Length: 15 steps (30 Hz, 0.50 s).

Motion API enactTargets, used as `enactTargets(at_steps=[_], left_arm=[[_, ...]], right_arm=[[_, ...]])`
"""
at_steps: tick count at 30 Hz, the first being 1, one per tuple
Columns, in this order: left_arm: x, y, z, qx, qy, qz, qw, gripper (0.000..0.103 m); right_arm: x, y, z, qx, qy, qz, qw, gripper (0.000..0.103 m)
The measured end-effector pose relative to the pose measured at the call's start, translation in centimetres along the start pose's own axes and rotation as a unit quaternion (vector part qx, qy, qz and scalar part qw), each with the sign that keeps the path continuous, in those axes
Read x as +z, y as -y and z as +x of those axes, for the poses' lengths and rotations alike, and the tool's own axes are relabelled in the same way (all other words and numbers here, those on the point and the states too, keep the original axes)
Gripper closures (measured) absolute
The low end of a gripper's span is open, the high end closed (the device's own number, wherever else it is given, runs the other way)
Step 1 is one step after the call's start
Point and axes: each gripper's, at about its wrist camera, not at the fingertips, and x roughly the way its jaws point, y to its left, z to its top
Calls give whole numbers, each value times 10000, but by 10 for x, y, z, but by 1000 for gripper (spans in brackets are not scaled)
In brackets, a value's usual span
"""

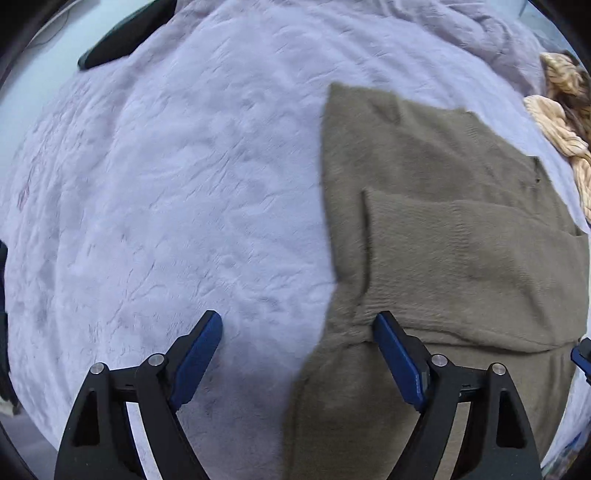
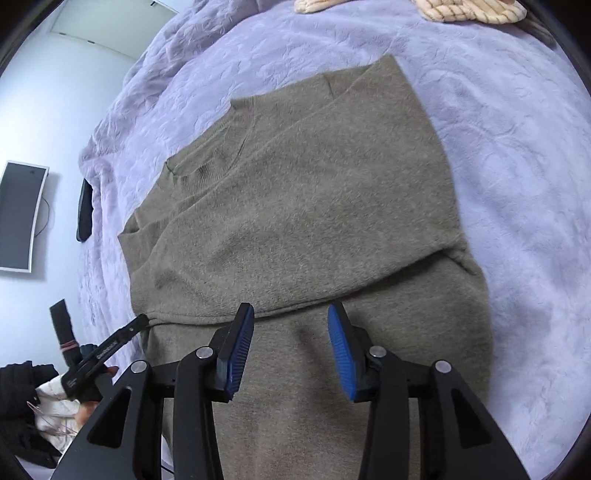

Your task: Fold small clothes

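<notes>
An olive-brown knit sweater (image 2: 303, 206) lies on a lilac bedspread (image 2: 517, 166), its upper part folded down over the lower part. In the left wrist view the sweater (image 1: 461, 229) fills the right half. My left gripper (image 1: 297, 325) stands wide open over the sweater's left edge, one pad above the bedspread, the other above the fold line. My right gripper (image 2: 291, 315) is partly open just above the fold's edge, and its blue pads (image 2: 341, 350) hold no cloth. The left gripper's finger (image 2: 125, 332) shows at the sweater's left edge in the right wrist view.
A cream cable-knit garment (image 1: 557, 122) lies at the far right of the bed, also seen along the top edge (image 2: 465, 11). A dark object (image 1: 125, 35) lies on the bed's far left. A wall monitor (image 2: 22, 218) and piled dark and white clothes (image 2: 33, 402) are beside the bed.
</notes>
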Motion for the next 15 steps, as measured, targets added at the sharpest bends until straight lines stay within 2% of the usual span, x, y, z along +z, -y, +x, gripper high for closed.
enactTargets(at_steps=[5,8,12,15], left_arm=[[-17,-8,-15,-182,148,265,9994,17],[-21,0,-10,35,112,509,9986,17],[-9,0,-2,130,240,71,9996,17],[-7,-8,3,126,284,-122,9994,17]], right_arm=[[-13,-8,1,0,-91,-234,9997,56],[-20,-10,5,-109,-135,-352,9992,56],[-18,-6,6,-321,21,-370,9988,56],[-7,7,5,-754,266,-404,9960,56]])
